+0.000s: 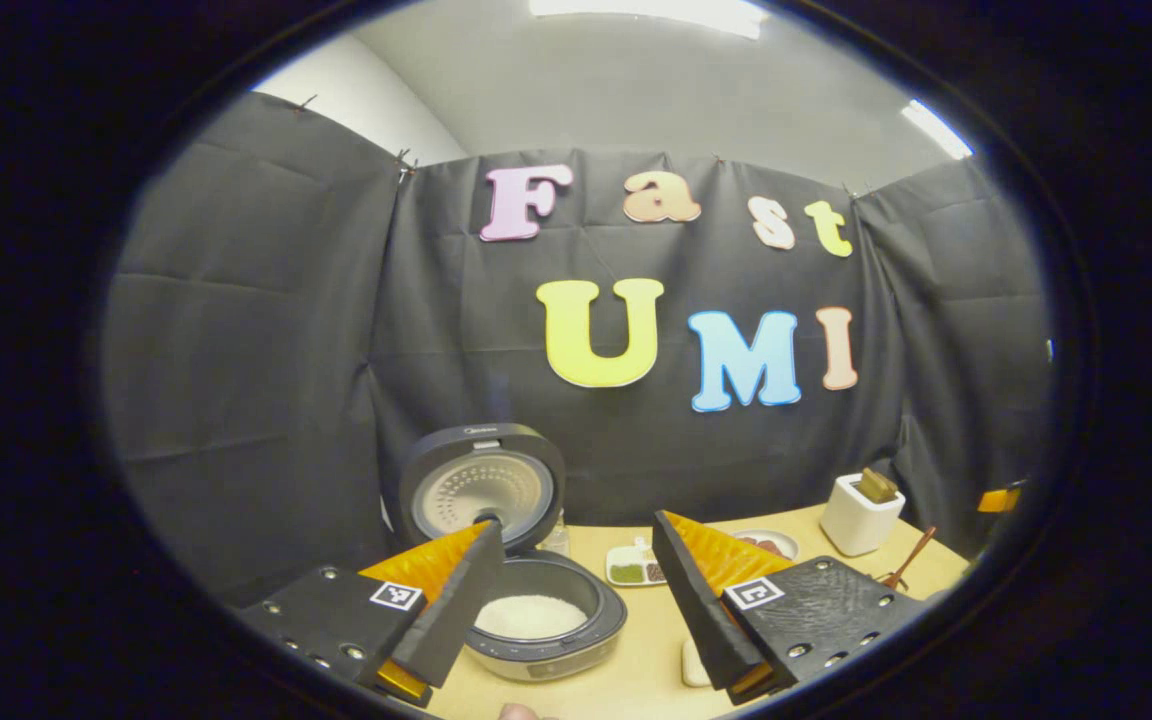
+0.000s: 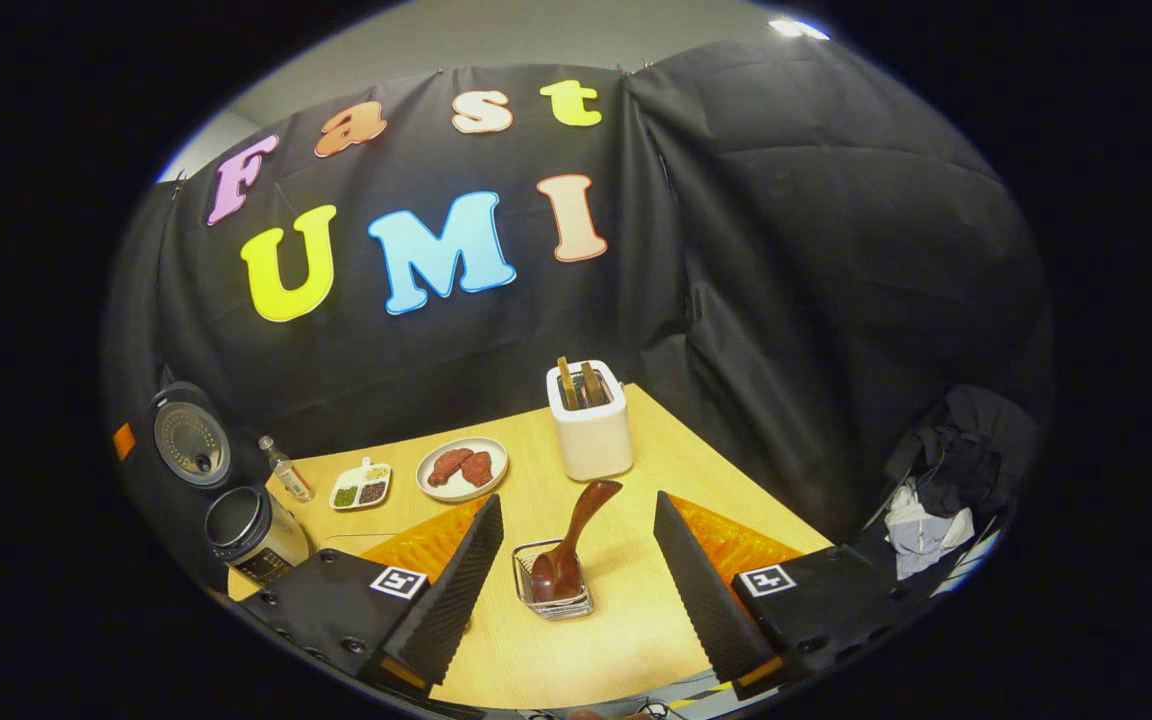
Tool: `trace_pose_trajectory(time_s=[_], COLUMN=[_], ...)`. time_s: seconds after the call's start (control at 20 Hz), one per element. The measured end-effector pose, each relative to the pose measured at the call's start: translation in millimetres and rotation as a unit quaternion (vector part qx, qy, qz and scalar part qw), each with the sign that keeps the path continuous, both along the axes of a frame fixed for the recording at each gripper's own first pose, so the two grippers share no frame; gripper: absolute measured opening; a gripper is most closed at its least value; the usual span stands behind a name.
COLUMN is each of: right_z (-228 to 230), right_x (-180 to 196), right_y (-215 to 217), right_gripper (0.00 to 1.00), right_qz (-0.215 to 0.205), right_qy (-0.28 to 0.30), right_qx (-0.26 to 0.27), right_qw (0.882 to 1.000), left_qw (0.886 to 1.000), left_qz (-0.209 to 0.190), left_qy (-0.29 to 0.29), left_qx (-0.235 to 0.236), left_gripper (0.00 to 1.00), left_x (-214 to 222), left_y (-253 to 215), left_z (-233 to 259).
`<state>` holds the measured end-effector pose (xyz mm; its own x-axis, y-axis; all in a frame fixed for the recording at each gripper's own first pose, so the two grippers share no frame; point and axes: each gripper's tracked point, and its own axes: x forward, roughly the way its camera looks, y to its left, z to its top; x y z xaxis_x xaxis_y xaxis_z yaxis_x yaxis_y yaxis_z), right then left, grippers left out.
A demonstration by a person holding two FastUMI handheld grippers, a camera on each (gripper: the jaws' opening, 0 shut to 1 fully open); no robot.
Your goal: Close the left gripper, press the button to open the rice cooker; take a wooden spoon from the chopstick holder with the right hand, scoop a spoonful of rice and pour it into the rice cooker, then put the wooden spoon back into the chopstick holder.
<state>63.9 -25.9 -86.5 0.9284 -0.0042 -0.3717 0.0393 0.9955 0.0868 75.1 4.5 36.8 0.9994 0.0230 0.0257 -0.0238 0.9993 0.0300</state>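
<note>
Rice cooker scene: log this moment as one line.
rice cooker: lid up, rice inside | wooden spoon: in chopstick holder | left gripper: open, idle | right gripper: open, facing spoon

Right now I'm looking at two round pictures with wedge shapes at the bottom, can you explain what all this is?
Those wedges are the fingers of two hand-held grippers; each carries its own camera. In the left gripper view, the left gripper is open and holds nothing, facing an open rice cooker with white rice inside. In the right gripper view, the right gripper is open too, pointing at a wooden spoon standing in a wire chopstick holder on the wooden table. Behind sit a white toaster and a plate of meat.
</note>
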Motion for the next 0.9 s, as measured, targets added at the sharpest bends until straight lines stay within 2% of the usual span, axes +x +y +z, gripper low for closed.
trace_pose_trajectory(time_s=[0.15,0.35,0.55,0.6,0.65,0.9], right_z=[-9,-29,-58,-66,-74,-110], right_x=[12,25,34,38,43,73], right_y=[13,24,29,27,25,16], right_gripper=[0.98,0.97,0.98,0.93,0.98,0.98], right_qz=[-0.011,-0.035,-0.037,-0.038,-0.039,-0.053], right_qy=[0.018,0.056,0.093,0.1,0.106,0.129], right_qx=[0.002,0.029,0.045,0.05,0.057,0.107], right_qw=[1.0,0.997,0.994,0.993,0.992,0.984], left_qw=[0.999,0.997,0.989,0.988,0.988,0.99], left_qz=[-0.042,-0.067,-0.103,-0.11,-0.105,-0.065], left_qy=[0.017,0.033,0.076,0.08,0.077,0.084], left_qx=[-0.013,-0.016,-0.069,-0.08,-0.086,-0.092], left_gripper=[0.93,0.92,0.94,0.94,0.94,0.94], left_x=[15,24,33,34,36,44], left_y=[-6,6,1,-3,-2,-8], left_z=[-14,-30,-64,-67,-66,-71])
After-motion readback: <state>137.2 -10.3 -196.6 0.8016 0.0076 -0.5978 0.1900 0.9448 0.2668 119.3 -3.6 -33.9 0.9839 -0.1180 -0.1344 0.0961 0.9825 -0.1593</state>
